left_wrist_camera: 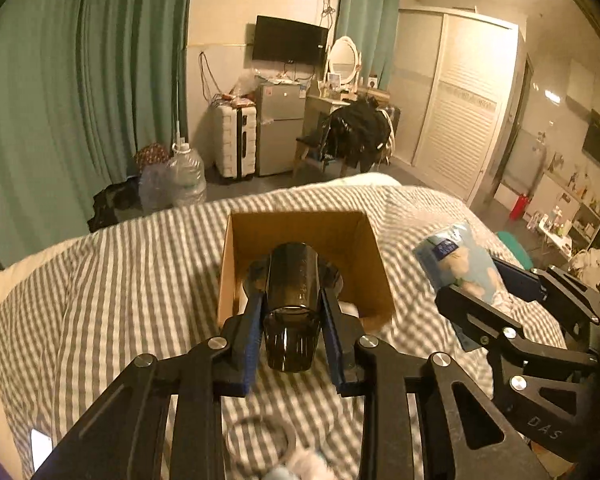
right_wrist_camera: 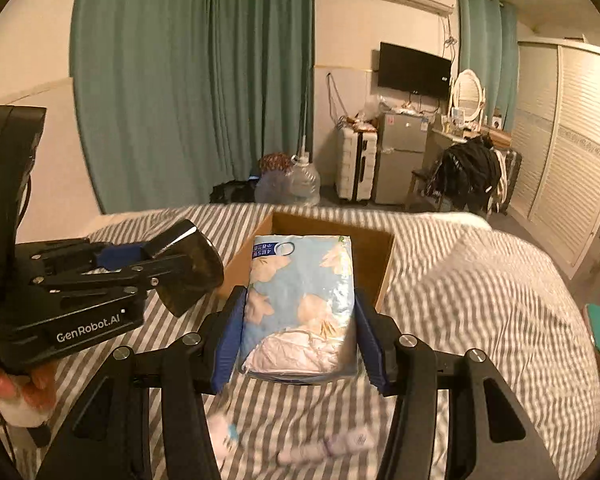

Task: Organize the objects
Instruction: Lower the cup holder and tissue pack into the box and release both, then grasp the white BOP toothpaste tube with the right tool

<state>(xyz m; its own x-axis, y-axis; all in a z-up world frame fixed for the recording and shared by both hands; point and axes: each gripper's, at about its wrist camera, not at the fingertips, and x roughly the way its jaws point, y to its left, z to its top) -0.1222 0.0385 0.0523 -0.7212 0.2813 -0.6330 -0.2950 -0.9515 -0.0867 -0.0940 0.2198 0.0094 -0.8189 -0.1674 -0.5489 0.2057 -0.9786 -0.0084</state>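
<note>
Loading step: your left gripper (left_wrist_camera: 290, 312) pinches the dark cup (left_wrist_camera: 292, 300) over the cardboard box (left_wrist_camera: 236, 248) on the bed's striped cover (left_wrist_camera: 100, 288), right gripper (right_wrist_camera: 298, 320) clamps the tissue pack (right_wrist_camera: 300, 296); next lower each inside and release

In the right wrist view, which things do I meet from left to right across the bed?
left gripper holding dark cup → cardboard box with blue tissue pack held before it → teal object at bed's right edge
</note>
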